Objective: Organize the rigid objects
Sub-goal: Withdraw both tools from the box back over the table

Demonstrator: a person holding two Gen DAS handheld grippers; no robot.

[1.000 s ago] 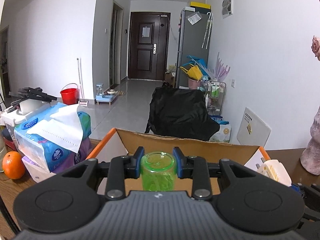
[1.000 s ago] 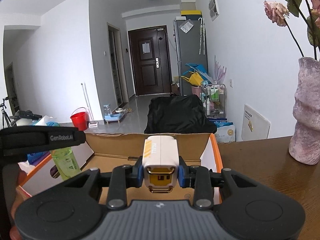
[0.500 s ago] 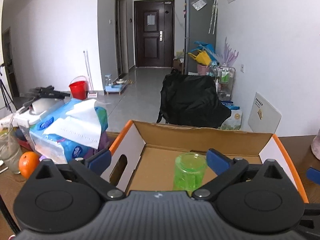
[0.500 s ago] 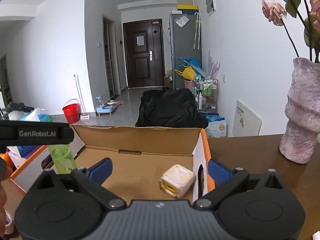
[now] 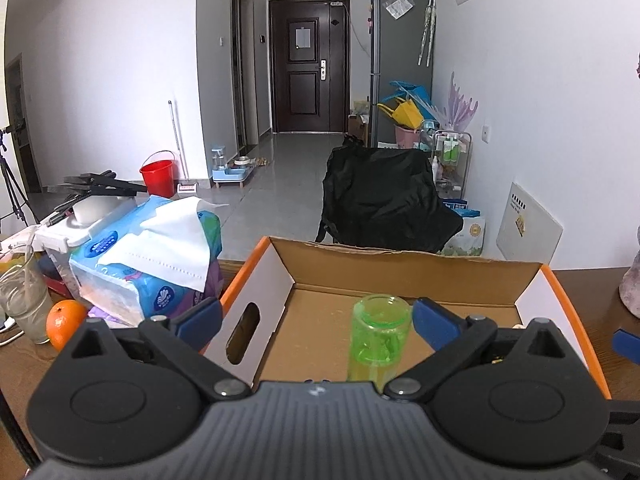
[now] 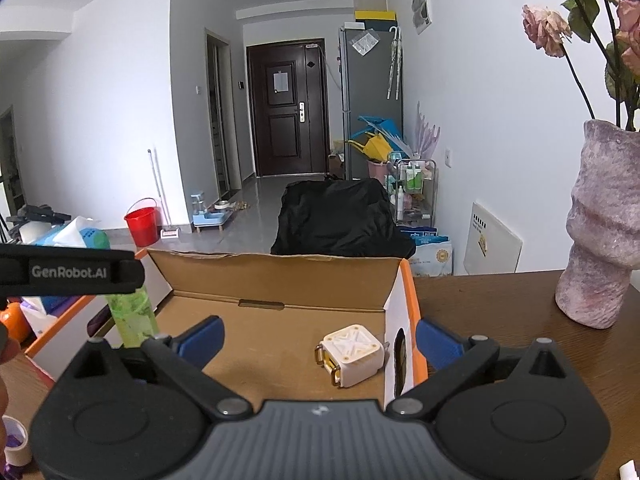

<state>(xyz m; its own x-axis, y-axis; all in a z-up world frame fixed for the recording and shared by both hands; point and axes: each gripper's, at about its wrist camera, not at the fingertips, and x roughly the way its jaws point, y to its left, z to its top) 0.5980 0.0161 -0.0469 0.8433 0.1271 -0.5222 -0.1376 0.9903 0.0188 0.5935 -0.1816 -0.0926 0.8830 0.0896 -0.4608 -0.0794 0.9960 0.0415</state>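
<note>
Between the open left tongs [image 5: 316,318], green cup [image 5: 380,338].

The translucent green cup [image 5: 380,338] stands in a brown cardboard box [image 5: 400,264] with orange-edged white flaps. The charger cube [image 6: 352,354] is cream with yellow trim. Both claws carry blue pads [image 6: 202,338] on black arms. The counter [image 6: 500,300] is dark brown.

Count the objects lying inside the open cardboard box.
2: a translucent green plastic bottle standing upright at its left side, and a white cube-shaped charger lying by its right wall. The tongs could hide more.
</note>
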